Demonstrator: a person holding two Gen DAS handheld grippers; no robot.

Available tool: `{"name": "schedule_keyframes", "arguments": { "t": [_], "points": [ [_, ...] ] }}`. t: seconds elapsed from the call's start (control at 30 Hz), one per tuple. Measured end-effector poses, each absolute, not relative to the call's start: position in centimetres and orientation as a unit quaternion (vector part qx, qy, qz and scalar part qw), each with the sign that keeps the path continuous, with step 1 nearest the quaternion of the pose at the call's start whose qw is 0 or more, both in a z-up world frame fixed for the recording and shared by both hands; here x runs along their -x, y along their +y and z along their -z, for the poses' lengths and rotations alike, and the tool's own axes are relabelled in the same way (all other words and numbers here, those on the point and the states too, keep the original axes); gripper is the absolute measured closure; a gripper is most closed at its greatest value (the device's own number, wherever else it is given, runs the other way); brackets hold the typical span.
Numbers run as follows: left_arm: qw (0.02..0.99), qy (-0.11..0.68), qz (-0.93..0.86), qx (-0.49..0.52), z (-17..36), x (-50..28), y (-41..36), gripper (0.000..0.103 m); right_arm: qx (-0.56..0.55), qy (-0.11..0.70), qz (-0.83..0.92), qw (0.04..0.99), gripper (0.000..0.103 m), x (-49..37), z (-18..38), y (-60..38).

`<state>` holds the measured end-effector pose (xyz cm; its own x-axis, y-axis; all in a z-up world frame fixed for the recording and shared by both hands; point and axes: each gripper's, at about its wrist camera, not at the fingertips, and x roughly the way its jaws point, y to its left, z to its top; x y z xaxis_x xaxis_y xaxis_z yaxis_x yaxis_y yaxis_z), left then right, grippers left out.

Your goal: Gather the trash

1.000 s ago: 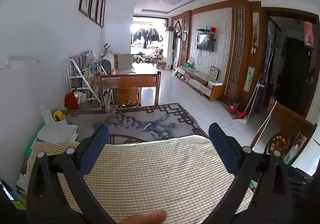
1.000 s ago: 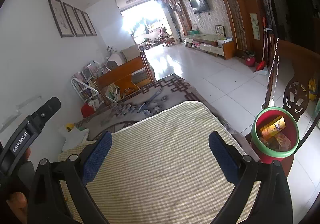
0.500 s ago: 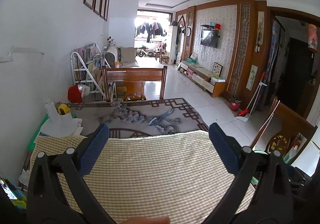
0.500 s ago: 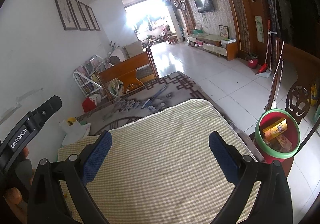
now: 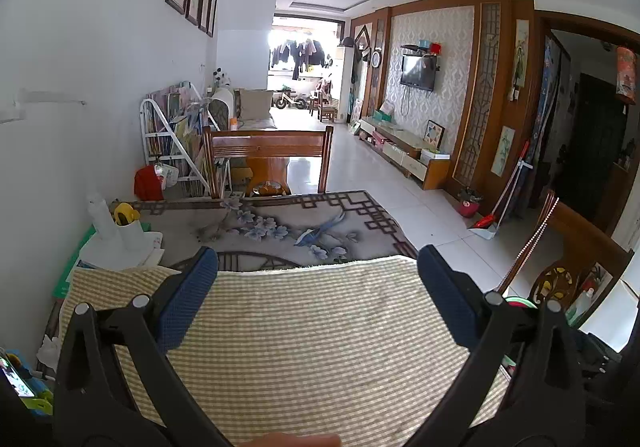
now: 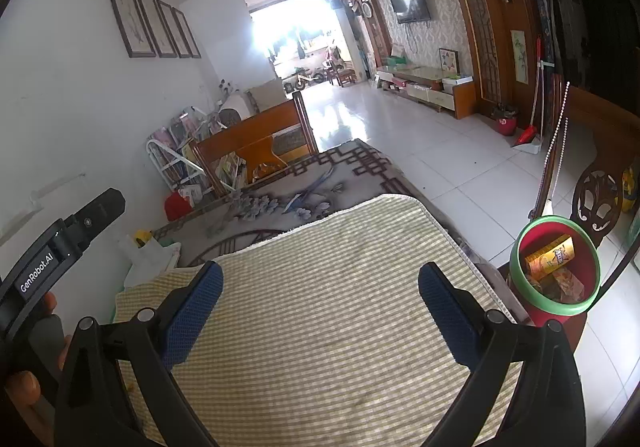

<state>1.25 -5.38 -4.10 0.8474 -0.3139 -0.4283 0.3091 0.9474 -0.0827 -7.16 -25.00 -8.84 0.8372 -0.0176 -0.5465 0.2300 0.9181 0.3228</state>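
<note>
A red bin with a green rim (image 6: 557,264) stands beside the table's right edge in the right wrist view, holding a yellow box (image 6: 550,256) and other wrappers. Only a sliver of that bin's rim (image 5: 520,302) shows in the left wrist view. My right gripper (image 6: 320,297) hovers open over the yellow checked cloth (image 6: 332,299), nothing between its blue pads. My left gripper (image 5: 318,283) is open too, above the same cloth (image 5: 312,343). The left tool's body (image 6: 60,247) and the hand holding it show at the left of the right wrist view.
Past the cloth lies a grey flowered table cover (image 5: 280,227). A white bag with a yellow object (image 5: 120,231) sits at the table's left by the wall. A wooden chair (image 5: 268,159) stands at the far end, another carved chair (image 6: 596,199) at right. Tiled floor (image 6: 440,151) stretches beyond.
Both grippers have tilted and drawn back slightly, so the cloth's far edge sits lower and more of the flowered cover shows. Both stay open and empty.
</note>
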Motion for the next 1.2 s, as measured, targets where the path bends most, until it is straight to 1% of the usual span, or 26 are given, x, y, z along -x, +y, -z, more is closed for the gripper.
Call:
{"name": "schedule_keyframes", "arguments": {
  "t": [1.2],
  "points": [
    [0.954,0.247,0.17,-0.007,5.1,-1.7,-6.4,0.005,-0.191,0.299,0.062,0.933,0.008,6.0,9.8,-25.6]
  ]
}}
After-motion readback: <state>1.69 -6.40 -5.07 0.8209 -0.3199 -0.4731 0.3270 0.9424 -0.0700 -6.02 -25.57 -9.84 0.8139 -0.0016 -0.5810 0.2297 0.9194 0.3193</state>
